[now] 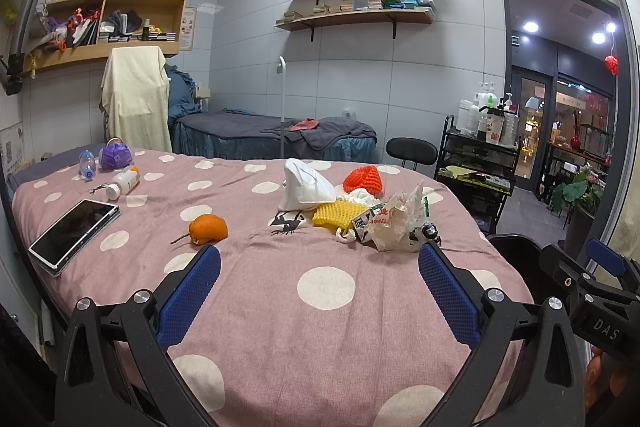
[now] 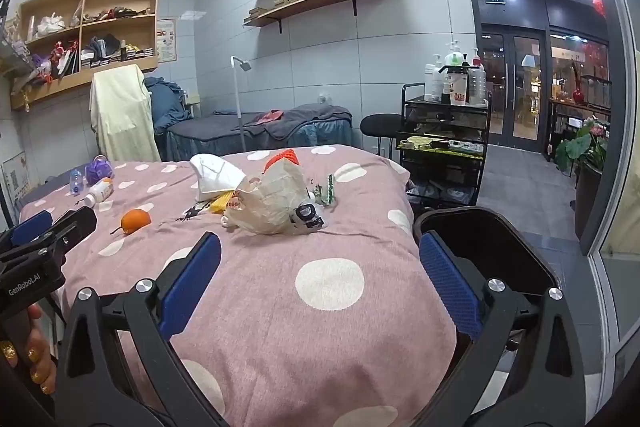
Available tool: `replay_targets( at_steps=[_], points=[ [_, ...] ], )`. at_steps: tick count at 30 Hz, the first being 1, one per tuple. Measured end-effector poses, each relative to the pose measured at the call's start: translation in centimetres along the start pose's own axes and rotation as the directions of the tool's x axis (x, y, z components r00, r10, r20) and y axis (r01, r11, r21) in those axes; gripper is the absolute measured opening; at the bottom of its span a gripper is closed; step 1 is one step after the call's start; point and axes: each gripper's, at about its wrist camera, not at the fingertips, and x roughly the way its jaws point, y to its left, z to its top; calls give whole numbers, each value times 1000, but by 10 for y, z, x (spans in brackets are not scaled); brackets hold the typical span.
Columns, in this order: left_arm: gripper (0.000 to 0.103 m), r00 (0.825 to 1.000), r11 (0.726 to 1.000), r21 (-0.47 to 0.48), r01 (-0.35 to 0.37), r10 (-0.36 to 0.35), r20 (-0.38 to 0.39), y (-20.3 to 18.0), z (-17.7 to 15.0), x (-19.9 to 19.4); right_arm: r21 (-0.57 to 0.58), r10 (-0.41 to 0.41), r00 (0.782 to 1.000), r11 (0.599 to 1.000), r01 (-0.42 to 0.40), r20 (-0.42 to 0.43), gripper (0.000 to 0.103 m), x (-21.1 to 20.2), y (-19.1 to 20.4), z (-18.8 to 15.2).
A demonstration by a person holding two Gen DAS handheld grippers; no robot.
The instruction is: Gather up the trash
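A heap of trash lies on the pink dotted bedcover (image 1: pixel 280 307): a white paper mask (image 1: pixel 304 185), red foam netting (image 1: pixel 362 179), yellow foam netting (image 1: pixel 334 213) and a crumpled plastic bag (image 1: pixel 394 223). The same bag (image 2: pixel 268 203) and mask (image 2: pixel 214 175) appear in the right wrist view. An orange peel (image 1: pixel 208 229) (image 2: pixel 136 219) lies to the left of the heap. My left gripper (image 1: pixel 320 259) is open above the cover, short of the trash. My right gripper (image 2: pixel 320 251) is open too, nothing between its fingers. A black bin (image 2: pixel 486 247) stands at the bed's right edge.
A tablet (image 1: pixel 74 231), a white pill bottle (image 1: pixel 124 181), a small clear bottle (image 1: pixel 87 165) and a purple object (image 1: pixel 115 155) lie at the cover's left. A black trolley with bottles (image 2: pixel 444 131) and a stool (image 2: pixel 380 125) stand to the right, another bed (image 1: pixel 272 135) behind.
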Motion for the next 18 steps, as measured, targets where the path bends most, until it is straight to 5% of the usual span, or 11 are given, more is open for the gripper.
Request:
replay_targets(
  at_steps=[18],
  points=[
    [97,1000,1000,0,4,-4,1,-3,-3,-6,1,5,1000,1000,-5,-8,98,6,1,0]
  ],
)
